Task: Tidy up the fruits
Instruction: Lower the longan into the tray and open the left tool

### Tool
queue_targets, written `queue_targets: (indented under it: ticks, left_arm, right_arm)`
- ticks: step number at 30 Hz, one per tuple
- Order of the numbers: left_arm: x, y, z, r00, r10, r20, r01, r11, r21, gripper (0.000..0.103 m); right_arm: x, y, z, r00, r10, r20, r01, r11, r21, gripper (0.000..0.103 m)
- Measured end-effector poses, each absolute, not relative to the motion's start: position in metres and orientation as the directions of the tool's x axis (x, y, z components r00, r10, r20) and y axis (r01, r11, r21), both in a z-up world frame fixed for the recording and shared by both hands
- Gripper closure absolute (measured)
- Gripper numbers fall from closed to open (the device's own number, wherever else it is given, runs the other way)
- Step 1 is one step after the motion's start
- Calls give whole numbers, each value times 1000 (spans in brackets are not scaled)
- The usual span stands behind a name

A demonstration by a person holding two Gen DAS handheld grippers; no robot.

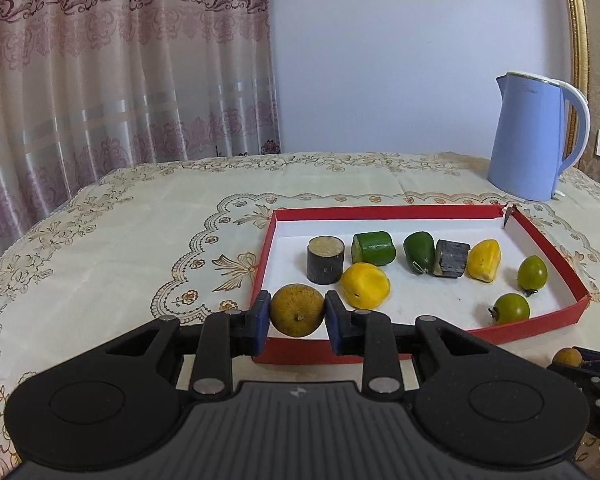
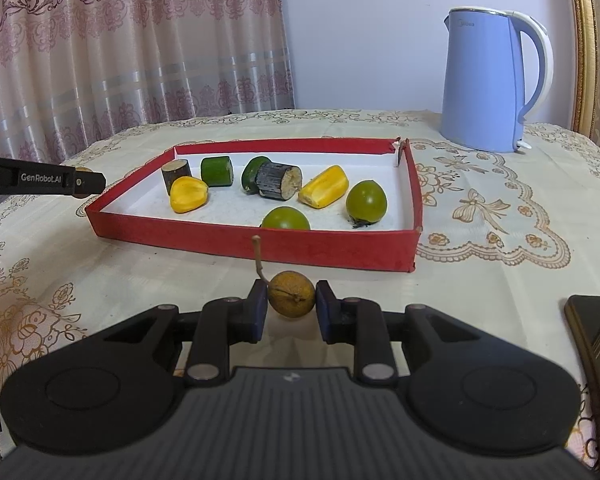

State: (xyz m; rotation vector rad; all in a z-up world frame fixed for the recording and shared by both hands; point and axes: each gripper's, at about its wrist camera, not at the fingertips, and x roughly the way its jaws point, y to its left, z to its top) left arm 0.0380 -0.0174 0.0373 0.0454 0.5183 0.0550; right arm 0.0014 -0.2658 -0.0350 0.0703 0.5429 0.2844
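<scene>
Rough brown skin, round shape: one longan point(image 1: 297, 311) sits pinched between the blue pads of the left gripper point(image 1: 298, 318), held over the near left corner of the red tray point(image 1: 539, 322). A second longan point(image 2: 292, 293), with a thin woody stem rising from it, is clamped in the right gripper point(image 2: 291, 300), just short of the tray's near wall, above the tablecloth point(image 2: 479, 208).

Tray: felt-like red walls, white floor, far right corner torn. Inside it lie two dark bark-skinned cylinders, two glossy yellow pieces, two smooth green cut chunks and two round green fruits with dry stalks.

Tablecloth: cream, embroidered in gold. A smooth blue kettle point(image 2: 485, 80) stands beyond the tray.

Whether either longan touches anything beneath it cannot be made out. A dark flat object at the right edge of the right wrist view is cut off.
</scene>
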Motion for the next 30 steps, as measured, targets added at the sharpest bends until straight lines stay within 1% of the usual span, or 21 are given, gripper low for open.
queue_targets:
  ticks: [19,26,30]
  left_arm:
    - [70,-67,37,874,49,-483,22,990,140,75]
    - [91,-92,35,879,58,-474,42,979,198,75]
    - [104,-103,33,873,66,-484,44,976,212,75]
  right_arm:
    - [2,-265,-36,815,291,-500,-251,957,148,78]
    - [2,-268,-36,814,297,-499,-249,955,162,78]
    - [3,-268,-36,811,304,-500,-254,953,168,78]
